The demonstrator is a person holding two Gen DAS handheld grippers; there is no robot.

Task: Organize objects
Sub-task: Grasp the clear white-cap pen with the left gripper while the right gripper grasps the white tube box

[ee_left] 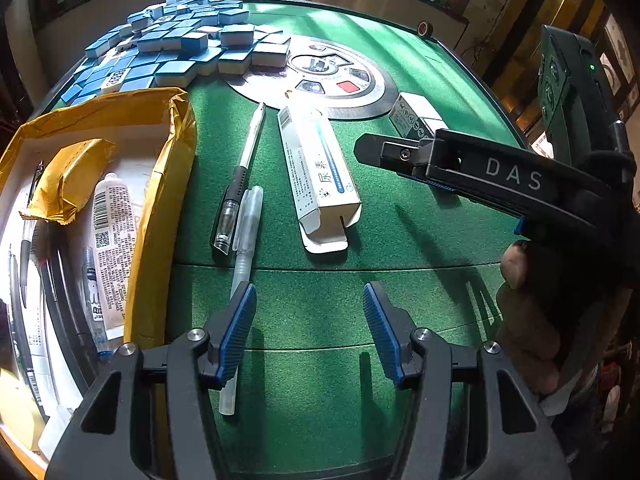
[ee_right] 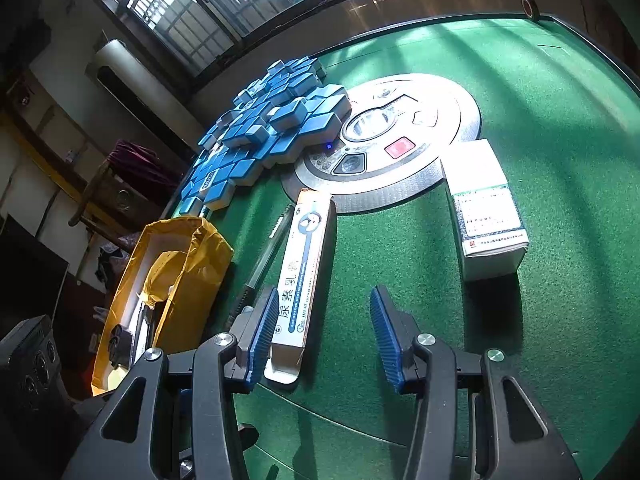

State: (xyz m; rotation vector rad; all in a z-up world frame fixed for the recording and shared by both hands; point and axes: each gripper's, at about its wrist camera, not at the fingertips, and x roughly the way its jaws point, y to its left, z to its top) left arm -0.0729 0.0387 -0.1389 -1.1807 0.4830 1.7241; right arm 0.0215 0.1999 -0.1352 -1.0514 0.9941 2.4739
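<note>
In the left wrist view my left gripper [ee_left: 310,328] hangs open over bare green felt, nothing between its blue pads. A clear white pen [ee_left: 245,264] runs under its left finger [ee_left: 236,328], beside a black pen [ee_left: 239,178]. A long white carton [ee_left: 316,172] lies further right. My right gripper [ee_left: 384,156] reaches in from the right, above the felt, just right of that carton. In the right wrist view the right gripper [ee_right: 324,336] is open; the long carton [ee_right: 304,272] lies on the felt close by its left finger [ee_right: 262,332], not gripped.
A yellow-lined box [ee_left: 160,168] at the left holds a tube [ee_left: 110,248] and pens. Blue mahjong tiles [ee_left: 172,48] are heaped at the far left, by the table's round centre plate [ee_left: 360,100]. A small white box [ee_right: 488,216] stands right of the plate. A hand [ee_left: 528,312] holds the right gripper.
</note>
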